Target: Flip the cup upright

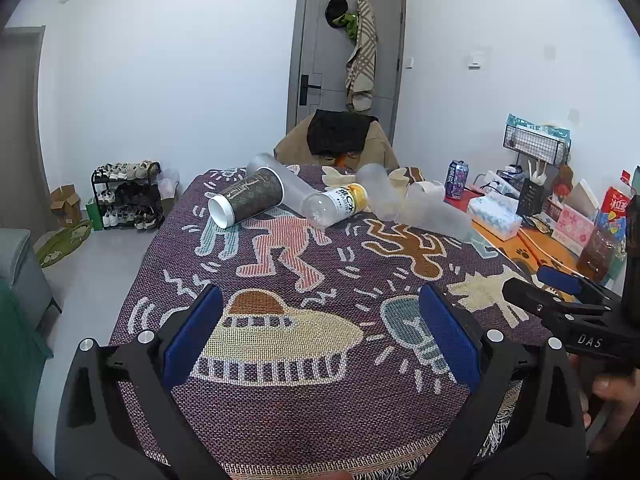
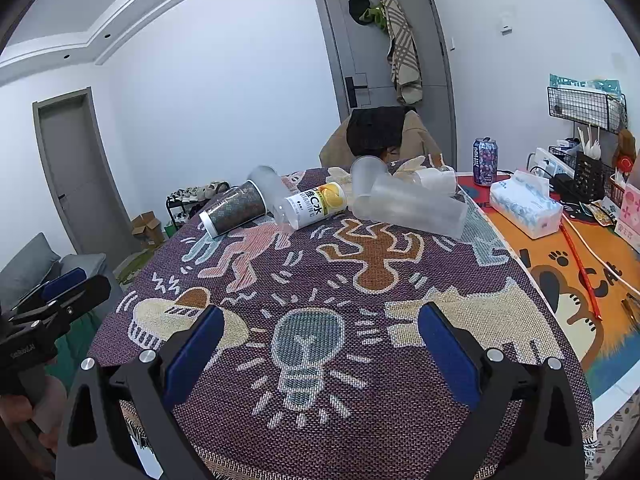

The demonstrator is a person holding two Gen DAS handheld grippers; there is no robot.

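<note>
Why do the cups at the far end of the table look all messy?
They have tipped over. The dark patterned cup, the vitamin drink bottle and several frosted clear cups all lie on their sides in a jumble on the patterned cloth. No spill shows.

1. The woven cloth (image 2: 400,360) is purple, patterned with cartoon figures in pink, brown, cream and pale blue
2. The dark cup (image 1: 249,197) has a brown-grey print and a white rim
3. The bottle (image 2: 316,205) wears a white label with yellow fruit
4. The other cups (image 2: 412,205) are frosted clear
5. The mat (image 2: 568,280) is orange with black paw prints
6. Gripper pads (image 1: 196,334) are blue on black arms
</note>
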